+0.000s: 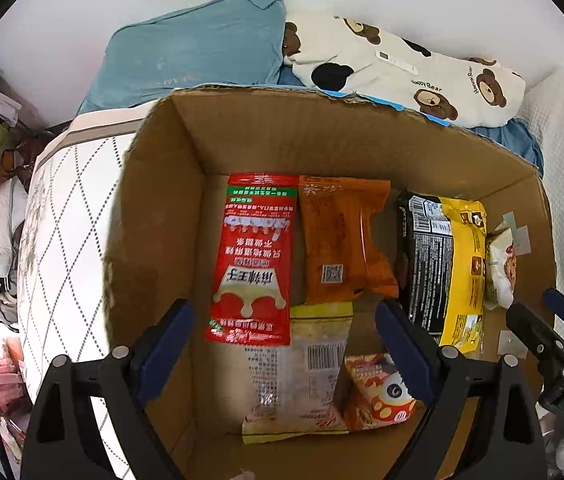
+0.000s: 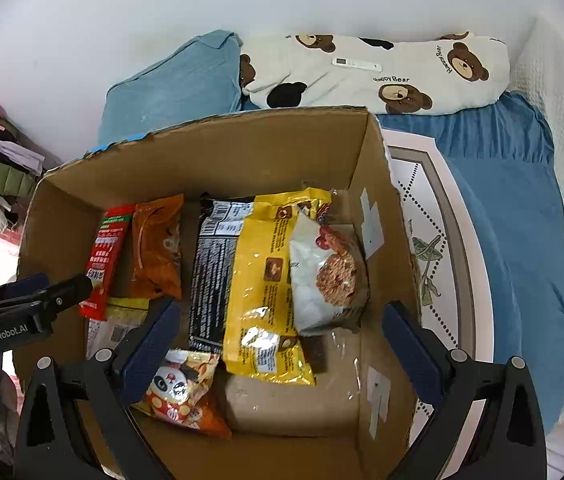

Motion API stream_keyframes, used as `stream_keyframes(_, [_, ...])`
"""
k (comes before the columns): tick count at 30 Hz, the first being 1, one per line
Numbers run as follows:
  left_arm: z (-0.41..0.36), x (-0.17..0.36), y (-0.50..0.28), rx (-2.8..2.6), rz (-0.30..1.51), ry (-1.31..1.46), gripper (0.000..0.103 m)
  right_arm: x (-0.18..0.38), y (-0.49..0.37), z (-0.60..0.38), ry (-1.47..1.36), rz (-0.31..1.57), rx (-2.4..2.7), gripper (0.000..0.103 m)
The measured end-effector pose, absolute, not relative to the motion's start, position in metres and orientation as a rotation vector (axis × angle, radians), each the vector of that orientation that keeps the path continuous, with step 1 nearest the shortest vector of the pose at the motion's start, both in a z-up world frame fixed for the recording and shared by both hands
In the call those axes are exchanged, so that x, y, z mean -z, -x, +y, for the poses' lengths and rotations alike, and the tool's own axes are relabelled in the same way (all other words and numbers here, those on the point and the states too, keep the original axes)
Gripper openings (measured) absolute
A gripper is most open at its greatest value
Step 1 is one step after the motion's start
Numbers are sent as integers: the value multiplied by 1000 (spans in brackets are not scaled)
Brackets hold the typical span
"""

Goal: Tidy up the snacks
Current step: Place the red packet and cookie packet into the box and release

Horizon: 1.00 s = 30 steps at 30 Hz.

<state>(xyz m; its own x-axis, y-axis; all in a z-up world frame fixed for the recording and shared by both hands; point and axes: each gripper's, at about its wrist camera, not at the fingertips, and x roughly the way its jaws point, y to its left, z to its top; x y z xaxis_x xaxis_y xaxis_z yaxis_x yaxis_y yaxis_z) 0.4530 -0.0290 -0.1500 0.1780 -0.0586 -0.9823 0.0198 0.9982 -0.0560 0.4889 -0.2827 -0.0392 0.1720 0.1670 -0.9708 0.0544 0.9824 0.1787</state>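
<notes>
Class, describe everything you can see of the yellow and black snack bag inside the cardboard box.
The yellow and black glossy plastic snack bag lies flat on the floor of the brown cardboard box, lengthwise toward the far wall. One long side is black with white print and a barcode; the other is yellow with small brown pictures. A white cookie packet rests on its right edge. No tongs touch it.

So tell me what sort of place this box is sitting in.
Most likely a bedroom: the cardboard box sits on a mattress, with a blue pillow and a bear-print pillow against the wall behind it.
</notes>
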Motion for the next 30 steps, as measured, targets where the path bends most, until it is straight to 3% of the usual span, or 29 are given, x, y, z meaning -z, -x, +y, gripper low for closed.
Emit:
stream_keyframes(15, [-32, 91, -368, 64, 1171, 40, 93, -4, -420, -267, -91, 1262, -95, 103])
stream_keyframes(30, [-40, 38, -270, 85, 989, 38, 93, -85, -320, -267, -89, 1054, -90, 103])
